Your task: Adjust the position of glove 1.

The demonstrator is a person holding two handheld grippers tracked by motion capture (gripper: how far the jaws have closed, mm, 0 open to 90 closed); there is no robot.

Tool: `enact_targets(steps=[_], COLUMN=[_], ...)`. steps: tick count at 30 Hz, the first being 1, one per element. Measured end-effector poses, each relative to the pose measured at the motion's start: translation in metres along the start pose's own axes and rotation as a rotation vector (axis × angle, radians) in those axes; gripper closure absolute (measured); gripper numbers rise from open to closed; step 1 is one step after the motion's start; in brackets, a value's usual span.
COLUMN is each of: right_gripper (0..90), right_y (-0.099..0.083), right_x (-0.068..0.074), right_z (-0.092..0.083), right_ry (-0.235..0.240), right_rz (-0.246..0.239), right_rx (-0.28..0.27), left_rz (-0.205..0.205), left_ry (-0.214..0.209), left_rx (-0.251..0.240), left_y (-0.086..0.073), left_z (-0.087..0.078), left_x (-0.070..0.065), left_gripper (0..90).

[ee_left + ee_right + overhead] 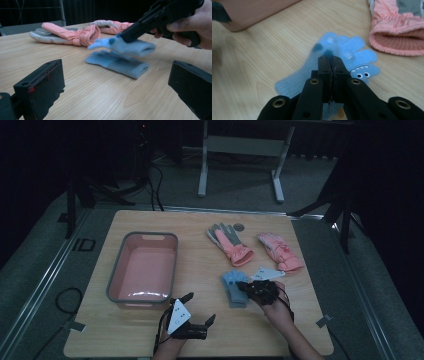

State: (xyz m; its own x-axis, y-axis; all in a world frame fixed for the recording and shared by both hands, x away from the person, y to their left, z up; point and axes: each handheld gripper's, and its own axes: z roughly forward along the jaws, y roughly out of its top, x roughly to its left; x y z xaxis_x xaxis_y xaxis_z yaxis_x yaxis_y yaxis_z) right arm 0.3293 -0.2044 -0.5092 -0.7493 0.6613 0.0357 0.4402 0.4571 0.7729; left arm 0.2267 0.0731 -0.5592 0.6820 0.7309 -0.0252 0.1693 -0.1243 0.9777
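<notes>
So right gripper (246,287) is clamped on one blue glove (125,46), lifted off its twin (117,63); pink tub (116,270) at 9 o'clock is empty, left gripper (200,307) gapes idle.

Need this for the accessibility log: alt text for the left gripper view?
The right tool, held in a hand, lifts a blue glove just above a second blue glove lying on the wooden table. Pink gloves lie behind; the left tool's open jaws frame the foreground.

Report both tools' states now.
Left tool: open, holding nothing.
Right tool: shut on the blue glove, lifted above a second blue glove.
</notes>
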Motion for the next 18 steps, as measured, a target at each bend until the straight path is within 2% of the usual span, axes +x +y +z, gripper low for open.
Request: enact_targets(steps=[6,12,18], right_gripper=[87.5,87.3,86.3], right_y=[-0.008,-0.012,-0.018], right_x=[0.000,-0.003,-0.006], right_z=[0.010,0.016,0.022], right_ry=[0.009,0.024,0.031], right_rz=[-0.005,0.021,0.017], right_rx=[0.028,0.041,0.056], left_rz=[0.000,0.000,0.000], left_ry=[-0.001,-0.001,-0.002], left_rx=[0.000,0.001,0.000], left_y=[0.000,0.000,0.000], left_z=[0.000,0.000,0.000], left_x=[0.000,0.000,0.000], left_gripper=[0.6,0.7,0.6])
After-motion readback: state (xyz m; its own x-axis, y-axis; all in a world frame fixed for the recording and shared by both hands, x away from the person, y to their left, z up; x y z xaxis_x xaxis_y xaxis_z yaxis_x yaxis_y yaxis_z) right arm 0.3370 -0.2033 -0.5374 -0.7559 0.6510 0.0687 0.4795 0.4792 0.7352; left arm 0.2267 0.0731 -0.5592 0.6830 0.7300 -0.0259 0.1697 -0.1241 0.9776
